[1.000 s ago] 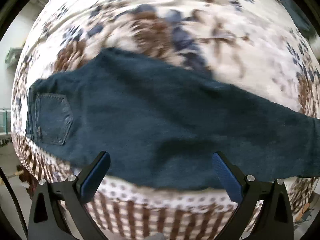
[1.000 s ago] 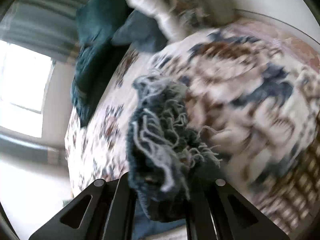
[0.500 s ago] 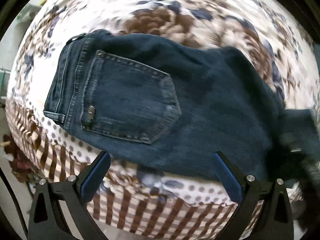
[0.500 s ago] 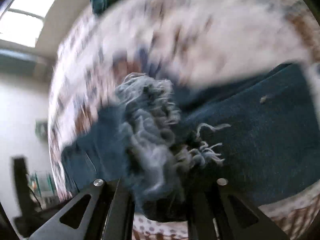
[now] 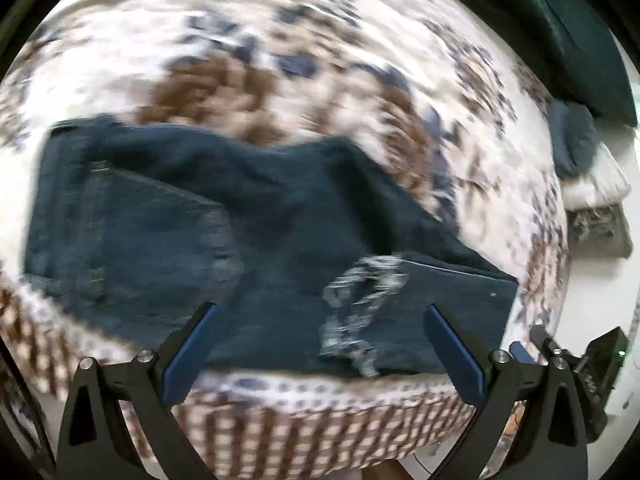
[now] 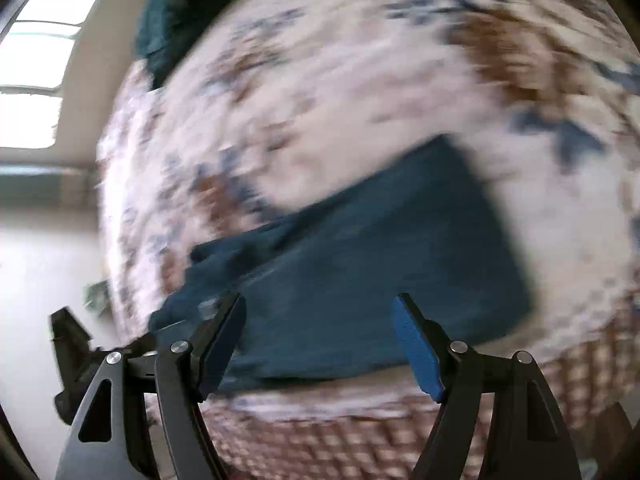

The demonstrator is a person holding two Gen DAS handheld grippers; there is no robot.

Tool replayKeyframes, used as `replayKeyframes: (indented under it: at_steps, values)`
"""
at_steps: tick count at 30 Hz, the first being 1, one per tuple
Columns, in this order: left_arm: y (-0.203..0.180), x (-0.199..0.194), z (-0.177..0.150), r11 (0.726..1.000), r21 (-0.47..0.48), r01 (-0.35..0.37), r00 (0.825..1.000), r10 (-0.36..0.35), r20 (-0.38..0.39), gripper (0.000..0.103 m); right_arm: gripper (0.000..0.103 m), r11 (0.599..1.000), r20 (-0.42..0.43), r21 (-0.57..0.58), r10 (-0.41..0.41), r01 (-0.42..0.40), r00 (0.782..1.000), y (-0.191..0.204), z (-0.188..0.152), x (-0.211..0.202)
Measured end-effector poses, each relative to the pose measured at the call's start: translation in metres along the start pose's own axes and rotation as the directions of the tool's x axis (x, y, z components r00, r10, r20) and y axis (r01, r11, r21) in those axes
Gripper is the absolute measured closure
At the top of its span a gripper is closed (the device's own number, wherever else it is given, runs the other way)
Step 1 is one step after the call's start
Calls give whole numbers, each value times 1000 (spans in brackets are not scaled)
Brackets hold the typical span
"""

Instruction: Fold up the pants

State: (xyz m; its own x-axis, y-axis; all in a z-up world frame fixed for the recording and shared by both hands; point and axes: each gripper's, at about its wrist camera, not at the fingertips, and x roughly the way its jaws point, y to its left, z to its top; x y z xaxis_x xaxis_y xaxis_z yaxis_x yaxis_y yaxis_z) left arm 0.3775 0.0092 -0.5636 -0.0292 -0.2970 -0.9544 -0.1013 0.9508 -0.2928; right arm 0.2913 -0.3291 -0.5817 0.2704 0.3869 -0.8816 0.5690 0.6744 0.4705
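Dark blue jeans [image 5: 240, 240] lie on a flowered bedspread [image 5: 280, 40], the legs folded back over the thigh part. The frayed pale hem [image 5: 360, 300] rests on top near the bed's front edge. The back pocket [image 5: 140, 232] is at the left. My left gripper [image 5: 320, 336] is open and empty, just before the front edge. In the right wrist view the folded jeans [image 6: 380, 260] lie flat beyond my right gripper [image 6: 320, 336], which is open and empty. Both views are blurred.
The bedspread's checked border [image 5: 300, 432] hangs over the front edge. Dark teal cushions [image 5: 572, 40] and folded bedding [image 5: 592, 184] sit at the far right. The other gripper [image 5: 592, 376] shows at lower right. A bright window [image 6: 36, 60] is at the left.
My right gripper has let go of the frayed hem and opened; the hem now lies on the jeans. My left gripper has swung right.
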Motion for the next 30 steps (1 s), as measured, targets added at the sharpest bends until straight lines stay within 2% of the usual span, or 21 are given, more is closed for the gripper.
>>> replayKeyframes:
  at_steps: [2, 3, 5, 6, 7, 9, 10, 12, 13, 14, 15, 16, 18, 19, 21, 23, 24, 25, 26, 27, 30]
  values:
    - [-15, 24, 6, 1000, 19, 14, 999, -13, -44, 0, 26, 996, -6, 43, -78, 78, 997, -24, 8, -3]
    - [-24, 39, 3, 999, 42, 7, 997, -4, -72, 6, 26, 993, -20, 68, -100, 101, 995, -37, 12, -2]
    - [-37, 65, -2, 995, 93, -31, 993, 41, -114, 38, 26, 983, -57, 96, -148, 153, 987, -56, 16, 4]
    - [-43, 79, -4, 991, 122, -57, 989, 73, -128, 69, 26, 980, -77, 100, -163, 170, 984, -61, 19, 10]
    - [-45, 85, -8, 987, 143, -77, 987, 95, -129, 76, 26, 979, -99, 100, -170, 180, 980, -65, 19, 17]
    - [-48, 89, -15, 974, 188, -129, 986, 146, -83, 86, 27, 972, -135, 85, -206, 218, 969, -71, 18, 31]
    - [-48, 89, -17, 967, 208, -145, 984, 162, -69, 86, 32, 971, -135, 75, -215, 226, 967, -72, 17, 34]
    - [-41, 88, -22, 953, 234, -192, 977, 207, -43, 87, 42, 956, -140, 40, -282, 290, 949, -77, 16, 39]
    - [-35, 89, -24, 945, 246, -216, 972, 231, -36, 93, 43, 946, -140, 33, -315, 323, 939, -78, 15, 40]
    - [-29, 90, -23, 942, 247, -225, 970, 241, -35, 92, 43, 940, -142, 47, -328, 337, 934, -83, 16, 40]
    - [-22, 88, -22, 946, 228, -233, 968, 247, -36, 98, 43, 944, -152, 68, -310, 322, 939, -88, 16, 39]
    - [-17, 86, -19, 954, 206, -218, 972, 232, -45, 98, 43, 948, -158, 89, -290, 306, 944, -92, 17, 36]
    - [-7, 74, -15, 982, 124, -143, 985, 153, -77, 96, 42, 961, -132, 82, -253, 265, 958, -87, 20, 24]
    - [-3, 65, -15, 987, 87, -138, 987, 144, -66, 87, 42, 969, -115, 66, -229, 237, 967, -81, 20, 18]
    - [2, 46, -19, 992, 45, -120, 992, 121, -27, 77, 42, 976, -107, 36, -210, 215, 972, -65, 18, 13]
    - [11, 26, -27, 998, -3, -71, 997, 71, 31, 71, 42, 980, -118, -5, -200, 201, 973, -44, 12, 13]
    - [18, 19, -32, 998, -26, -56, 997, 57, 48, 58, 42, 978, -132, -36, -208, 205, 969, -30, 7, 16]
    - [27, 13, -36, 997, -60, -41, 997, 45, 64, 35, 42, 974, -144, -69, -223, 215, 964, -11, 0, 20]
    - [41, 7, -41, 994, -114, -2, 996, 12, 87, 20, 42, 966, -154, -122, -244, 226, 958, 8, -9, 28]
    - [53, 2, -41, 988, -154, 28, 994, -12, 106, 1, 39, 955, -158, -170, -268, 242, 950, 27, -18, 36]
    - [100, -12, -52, 948, -299, 112, 986, -68, 155, 0, 37, 884, -163, -325, -402, 336, 901, 77, -44, 66]
